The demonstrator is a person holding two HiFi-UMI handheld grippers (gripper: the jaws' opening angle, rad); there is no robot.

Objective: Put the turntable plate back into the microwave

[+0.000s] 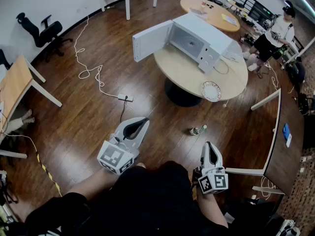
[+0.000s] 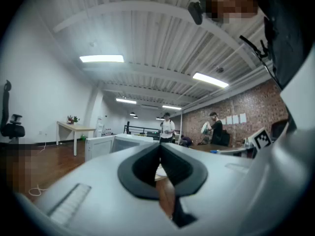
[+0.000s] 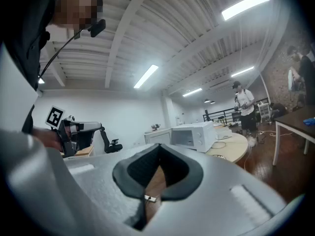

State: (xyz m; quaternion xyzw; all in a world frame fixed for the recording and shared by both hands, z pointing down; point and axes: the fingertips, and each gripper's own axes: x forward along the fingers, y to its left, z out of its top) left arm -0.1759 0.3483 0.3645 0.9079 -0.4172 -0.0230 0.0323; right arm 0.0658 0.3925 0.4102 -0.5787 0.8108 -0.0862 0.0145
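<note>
Near the microwave (image 1: 194, 41), clearest from head view: turntable plate (image 1: 211, 90)

The head camera looks steeply down from above, with the left tool (image 1: 144, 121) and the right tool (image 1: 209, 145) near and the round tabletop (image 1: 187, 75) farther ahead. Each tool camera looks level along its own jaws; all three views share the distant microwave (image 1: 197, 41).
</note>
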